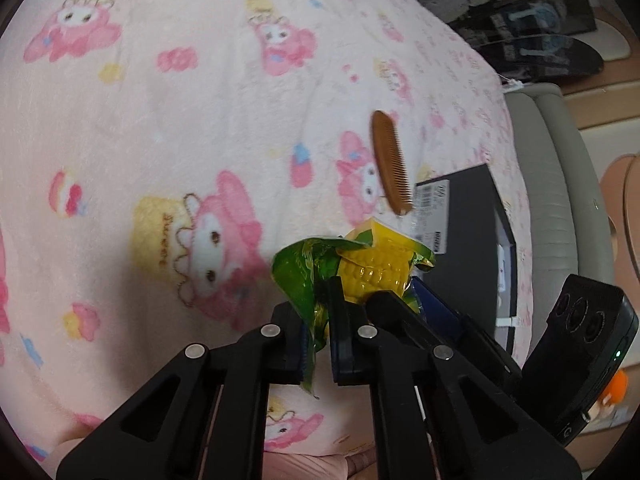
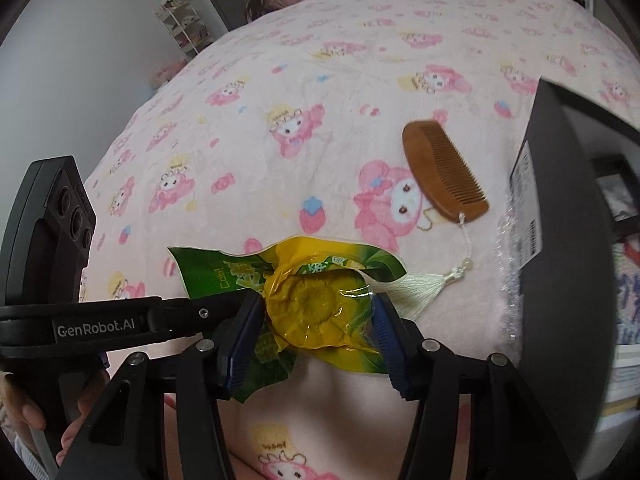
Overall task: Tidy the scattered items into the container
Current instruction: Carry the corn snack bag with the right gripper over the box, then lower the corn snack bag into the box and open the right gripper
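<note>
The left gripper (image 1: pixel 320 328) has its fingers (image 1: pixel 290 344) pressed almost together, pinching the green flap of a packaged corn cob (image 1: pixel 372 272) between the pads. In the right wrist view the right gripper (image 2: pixel 316 332) stands with its blue-padded fingers (image 2: pixel 240 340) spread about as wide as the cob's round end, one pad at each side of the packaged corn cob (image 2: pixel 316 312) and lying against the wrapper; whether they press firmly cannot be told. Both grippers point steeply down toward the bed (image 2: pixel 304 80), and the left one comes into the right wrist view from nine o'clock, its black body level across the picture, with a person's hand (image 2: pixel 24 408) on its handle at the lower left edge. The corn sits between the two tools, above the pink cartoon-print blanket (image 1: pixel 140 120). Out at about two o'clock from the corn a wooden comb (image 2: pixel 444 172) lies flat on the blanket, its cream tassel (image 2: pixel 416 292) trailing back toward the wrapper. Further out at three o'clock stands a dark box (image 2: pixel 560 184), its labelled wall facing the comb.
</note>
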Demonstrator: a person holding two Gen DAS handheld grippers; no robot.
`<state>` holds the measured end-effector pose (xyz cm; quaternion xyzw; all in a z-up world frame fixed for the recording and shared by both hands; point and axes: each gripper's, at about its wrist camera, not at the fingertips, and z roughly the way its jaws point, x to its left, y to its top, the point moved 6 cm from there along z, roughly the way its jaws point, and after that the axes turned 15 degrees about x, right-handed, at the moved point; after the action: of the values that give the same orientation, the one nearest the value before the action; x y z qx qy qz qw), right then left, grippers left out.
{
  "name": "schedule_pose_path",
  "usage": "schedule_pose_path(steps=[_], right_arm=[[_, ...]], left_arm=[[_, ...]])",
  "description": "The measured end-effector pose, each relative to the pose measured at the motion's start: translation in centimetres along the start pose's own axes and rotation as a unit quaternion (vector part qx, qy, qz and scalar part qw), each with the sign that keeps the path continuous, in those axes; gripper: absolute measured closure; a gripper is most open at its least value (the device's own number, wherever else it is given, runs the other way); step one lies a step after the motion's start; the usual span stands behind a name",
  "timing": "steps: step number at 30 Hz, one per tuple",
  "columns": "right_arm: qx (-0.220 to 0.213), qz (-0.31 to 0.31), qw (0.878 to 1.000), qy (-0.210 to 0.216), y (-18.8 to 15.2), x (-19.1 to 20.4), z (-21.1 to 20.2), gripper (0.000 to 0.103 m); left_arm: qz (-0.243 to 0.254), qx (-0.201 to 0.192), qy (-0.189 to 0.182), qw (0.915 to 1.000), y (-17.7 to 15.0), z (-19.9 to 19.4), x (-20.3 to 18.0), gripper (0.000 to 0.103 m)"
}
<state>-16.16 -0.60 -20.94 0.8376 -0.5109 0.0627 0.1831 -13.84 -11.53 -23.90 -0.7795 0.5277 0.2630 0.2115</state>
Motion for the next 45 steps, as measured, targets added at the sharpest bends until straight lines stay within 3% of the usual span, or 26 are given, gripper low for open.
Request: schedule_pose_path(steps=[11,18,22,30,40,41,45], right_arm=[[-0.089,-0.015,0.996,0.005,-1.9,-2.3,-12.1,0.052],[-0.116,-0.019,0.993,-0.022,-4.3,-8.2,-15.7,0.052],[-0.108,0.017,0.994,-0.013,-5.8,-12.0,-15.5,0.052],[-0.092,0.049,0.994,-0.02,-3.7,-17.8,-15.7,0.052],[-0.048,0.115,0.992,0.019,-4.5,-22.5,-11.5,0.056],[-0.048,0.12,0.991,0.019,-4.4,-22.7,-11.4,0.056],[-0.063,0.134,0.989,0.006,-4.4,-23.3,-11.8,0.058]], left_arm=[[0.11,-0.035,-0.006,0.9933,-4.0,-4.5,-11.8,0.099],[0.153,0.0,0.012,0.9882,-5.7,0.2,-18.4,0.098],[0.16,0.029,0.023,0.9864,-6.3,3.8,-20.7,0.098],[0.162,0.047,0.036,0.9851,-2.9,8.7,-24.2,0.098],[0.161,0.068,0.141,0.9743,-1.2,14.9,-24.0,0.098],[0.16,0.066,0.153,0.9729,-1.0,15.2,-23.8,0.094],[0.162,0.068,0.156,0.972,-0.8,15.4,-23.3,0.089]])
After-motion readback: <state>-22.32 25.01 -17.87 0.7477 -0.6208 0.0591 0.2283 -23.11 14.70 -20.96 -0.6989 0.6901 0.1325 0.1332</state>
